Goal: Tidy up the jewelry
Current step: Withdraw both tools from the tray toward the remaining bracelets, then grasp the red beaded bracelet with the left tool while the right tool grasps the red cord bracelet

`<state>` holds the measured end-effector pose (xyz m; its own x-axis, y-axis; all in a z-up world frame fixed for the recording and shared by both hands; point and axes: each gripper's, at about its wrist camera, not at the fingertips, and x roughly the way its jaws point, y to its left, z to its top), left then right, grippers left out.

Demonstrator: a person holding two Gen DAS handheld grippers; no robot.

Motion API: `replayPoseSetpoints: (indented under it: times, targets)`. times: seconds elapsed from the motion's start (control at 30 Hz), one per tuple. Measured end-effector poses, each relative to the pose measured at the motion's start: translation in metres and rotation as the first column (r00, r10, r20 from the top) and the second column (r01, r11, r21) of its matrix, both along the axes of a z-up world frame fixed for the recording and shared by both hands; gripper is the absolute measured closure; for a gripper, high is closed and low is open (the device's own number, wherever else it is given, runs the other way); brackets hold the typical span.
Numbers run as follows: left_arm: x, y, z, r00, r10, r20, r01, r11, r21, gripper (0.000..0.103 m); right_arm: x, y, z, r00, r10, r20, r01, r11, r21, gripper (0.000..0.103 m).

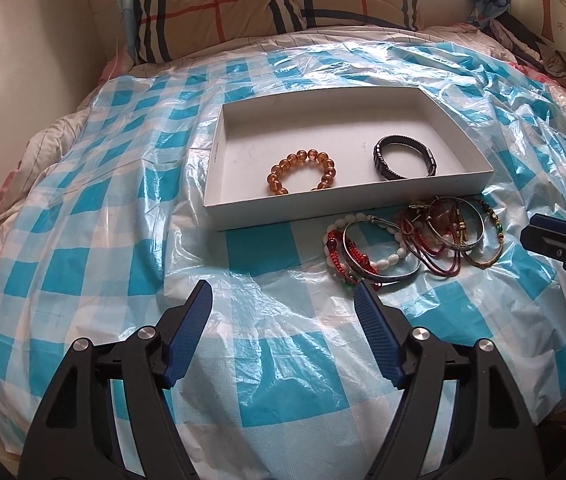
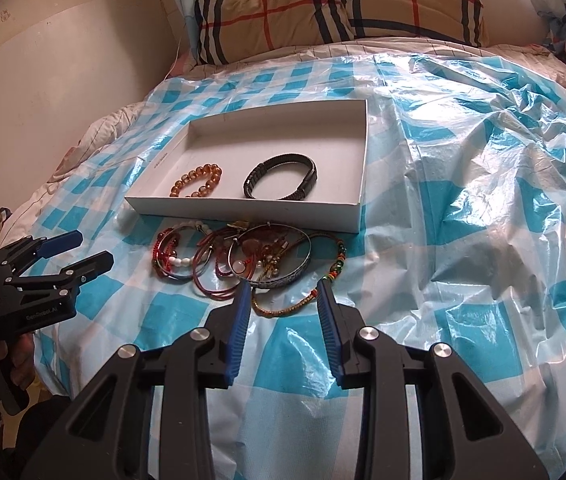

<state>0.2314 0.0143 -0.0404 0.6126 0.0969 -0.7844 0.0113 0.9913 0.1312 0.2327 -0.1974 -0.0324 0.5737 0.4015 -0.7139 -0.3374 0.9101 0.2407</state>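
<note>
A shallow white box (image 1: 347,206) (image 2: 243,210) lies on a blue-checked plastic sheet over a bed. Inside it are an amber bead bracelet (image 1: 303,173) (image 2: 197,181) and a black band bracelet (image 1: 403,157) (image 2: 281,176). In front of the box sits a tangled heap of bracelets and bangles (image 1: 407,240) (image 2: 243,258). My left gripper (image 1: 285,292) (image 2: 93,248) hangs open just short of the heap's left end, nothing between its fingers. My right gripper (image 2: 285,286) (image 1: 531,232) is open, its tips at the heap's near edge over a green and orange woven cord (image 2: 303,300).
A plaid pillow (image 1: 275,4) (image 2: 335,8) lies at the head of the bed. A wall runs along the left side. Crumpled plastic sheet (image 2: 483,200) spreads to the right of the box. A hand (image 2: 15,356) holds the left gripper's handle.
</note>
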Motion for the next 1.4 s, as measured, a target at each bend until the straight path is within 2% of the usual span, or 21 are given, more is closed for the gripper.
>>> replayPoseSetpoints:
  times: [0.33,0.53,0.63,0.77,0.83,0.87,1.1,1.3,1.37,1.4]
  targets:
    - [0.008,-0.009,-0.003,0.999,-0.033,-0.002,0.033,0.999,-0.011,0.033,0.023,0.025,0.000,0.998,0.068,0.011,-0.067,0.997,-0.036,0.069]
    - [0.012,-0.009,-0.003,1.000,-0.030,0.000,0.030,1.000,-0.011,0.033,0.011,0.067,-0.004,0.968,0.252,-0.003,-0.252,0.967,-0.044,0.069]
    - [0.011,-0.006,-0.004,1.000,-0.025,-0.003,0.025,1.000,-0.009,0.033,0.010,0.089,-0.011,0.948,0.316,-0.023,-0.317,0.946,-0.070,0.074]
    - [0.010,-0.001,-0.004,1.000,-0.014,-0.003,0.014,1.000,-0.012,0.033,0.023,0.101,-0.027,0.943,0.323,-0.078,-0.330,0.938,-0.103,0.081]
    - [0.010,0.002,-0.003,1.000,-0.010,-0.002,0.010,1.000,-0.015,0.033,0.024,0.100,-0.031,0.942,0.323,-0.094,-0.332,0.938,-0.101,0.088]
    - [0.010,0.004,-0.002,1.000,-0.008,0.000,0.008,1.000,-0.019,0.033,0.023,0.097,-0.031,0.941,0.324,-0.096,-0.333,0.938,-0.094,0.097]
    - [0.020,-0.003,-0.001,0.999,-0.046,0.011,0.046,0.998,-0.051,0.033,0.014,0.063,-0.024,0.942,0.314,-0.116,-0.301,0.946,0.118,0.100]
    - [0.043,-0.029,-0.012,0.992,-0.127,0.007,0.127,0.992,0.008,0.034,0.006,0.036,-0.006,0.940,0.332,-0.081,-0.293,0.906,0.306,0.100]
    - [0.054,-0.034,-0.022,0.990,-0.136,-0.028,0.137,0.990,0.031,0.052,0.004,0.029,-0.002,0.941,0.331,-0.067,-0.288,0.892,0.349,0.100]
    - [0.059,-0.035,-0.028,0.989,-0.138,-0.054,0.140,0.990,0.028,0.072,0.003,0.026,0.001,0.942,0.330,-0.061,-0.285,0.883,0.371,0.100]
